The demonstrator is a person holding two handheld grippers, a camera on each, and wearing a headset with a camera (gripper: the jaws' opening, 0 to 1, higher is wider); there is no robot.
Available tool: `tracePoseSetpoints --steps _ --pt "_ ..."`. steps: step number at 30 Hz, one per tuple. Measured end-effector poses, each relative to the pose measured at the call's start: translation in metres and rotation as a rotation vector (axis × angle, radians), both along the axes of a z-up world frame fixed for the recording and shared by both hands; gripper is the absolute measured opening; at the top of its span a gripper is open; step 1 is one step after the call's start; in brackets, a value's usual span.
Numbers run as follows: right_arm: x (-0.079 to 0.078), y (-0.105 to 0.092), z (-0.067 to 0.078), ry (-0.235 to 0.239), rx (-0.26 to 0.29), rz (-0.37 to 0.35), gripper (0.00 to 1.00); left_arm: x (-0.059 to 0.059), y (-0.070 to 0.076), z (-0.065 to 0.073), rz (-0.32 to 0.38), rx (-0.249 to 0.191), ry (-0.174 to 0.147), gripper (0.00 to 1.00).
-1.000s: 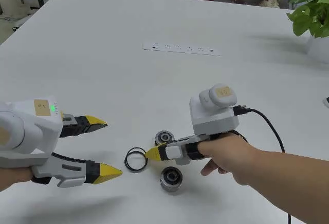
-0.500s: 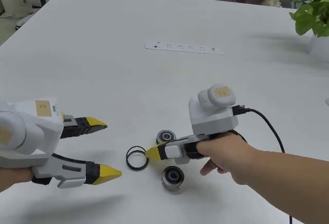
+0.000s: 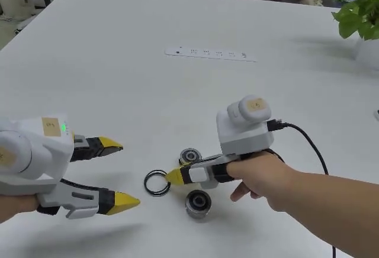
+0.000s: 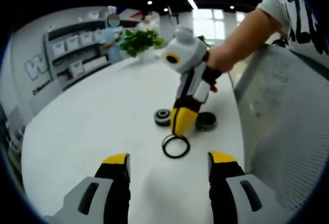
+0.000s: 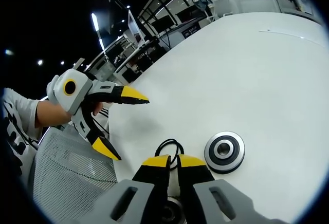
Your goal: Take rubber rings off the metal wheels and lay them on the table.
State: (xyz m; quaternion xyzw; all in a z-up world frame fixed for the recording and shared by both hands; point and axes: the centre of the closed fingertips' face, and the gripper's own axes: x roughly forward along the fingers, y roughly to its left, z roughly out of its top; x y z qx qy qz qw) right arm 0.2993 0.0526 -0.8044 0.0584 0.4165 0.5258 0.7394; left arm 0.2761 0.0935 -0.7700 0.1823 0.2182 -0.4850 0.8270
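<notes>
Black rubber rings (image 3: 156,182) lying flat on white table (image 3: 118,63), just left of metal wheels (image 3: 190,156); same spot as a second ago. Right gripper (image 3: 173,177) still at the rings' edge, jaws together, unclear if pinching rubber. Left gripper (image 3: 129,173) still hovering nearby, jaws apart, empty. Probably letting go or nudging; rubber left on wheels not readable. Bare tabletop all round. Power strip (image 3: 210,54) and plant (image 3: 358,3) well apart, cable (image 3: 308,145) trailing behind.
</notes>
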Motion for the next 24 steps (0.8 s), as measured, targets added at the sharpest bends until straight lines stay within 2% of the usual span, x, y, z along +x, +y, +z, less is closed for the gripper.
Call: tracePoseSetpoints --steps 11,15,24 --pt "-0.003 -0.004 0.008 -0.014 0.010 0.010 0.08 0.001 -0.003 0.003 -0.008 -0.001 0.004 0.62" --pt "-0.001 -0.009 0.016 -0.024 0.021 0.005 0.09 0.003 -0.005 0.005 -0.010 -0.004 0.003 0.62" --pt "0.001 -0.022 0.025 -0.081 0.019 0.018 0.13 0.008 -0.010 0.011 -0.015 -0.016 0.002 0.61"
